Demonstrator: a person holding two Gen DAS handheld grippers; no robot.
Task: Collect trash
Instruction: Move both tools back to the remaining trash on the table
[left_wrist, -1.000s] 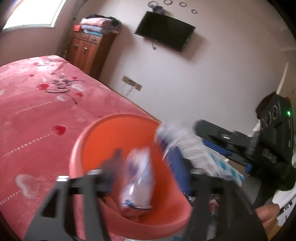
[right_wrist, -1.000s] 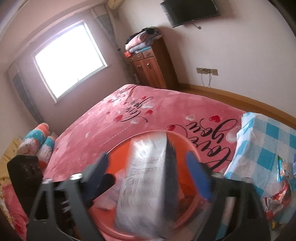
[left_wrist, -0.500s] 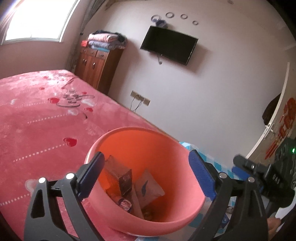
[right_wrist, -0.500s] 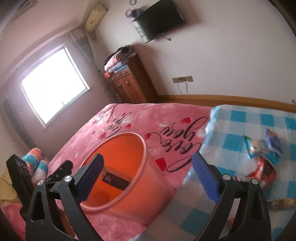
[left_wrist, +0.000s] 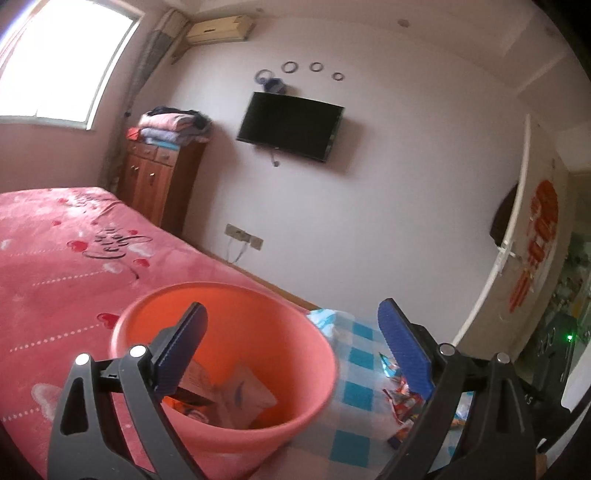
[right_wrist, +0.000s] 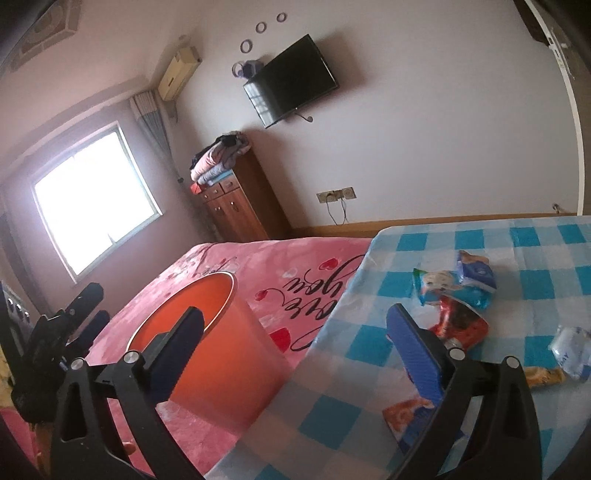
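Note:
An orange bucket stands on the pink bed beside a table. Several wrappers and a small box lie inside it. My left gripper is open and empty, hovering over the bucket's rim. My right gripper is open and empty, between the bucket and the table with the blue checked cloth. Snack wrappers lie on the cloth: a blue packet, a red one, an orange one and a clear bag. Some also show in the left wrist view.
The pink bedspread fills the left. A wooden cabinet with folded clothes stands by the far wall under a window. A television hangs on the wall. A door is at the right.
Both grippers let go of their wrappers into the bucket and opened. The left one lifted back from the bucket. The right one swung right toward the table.

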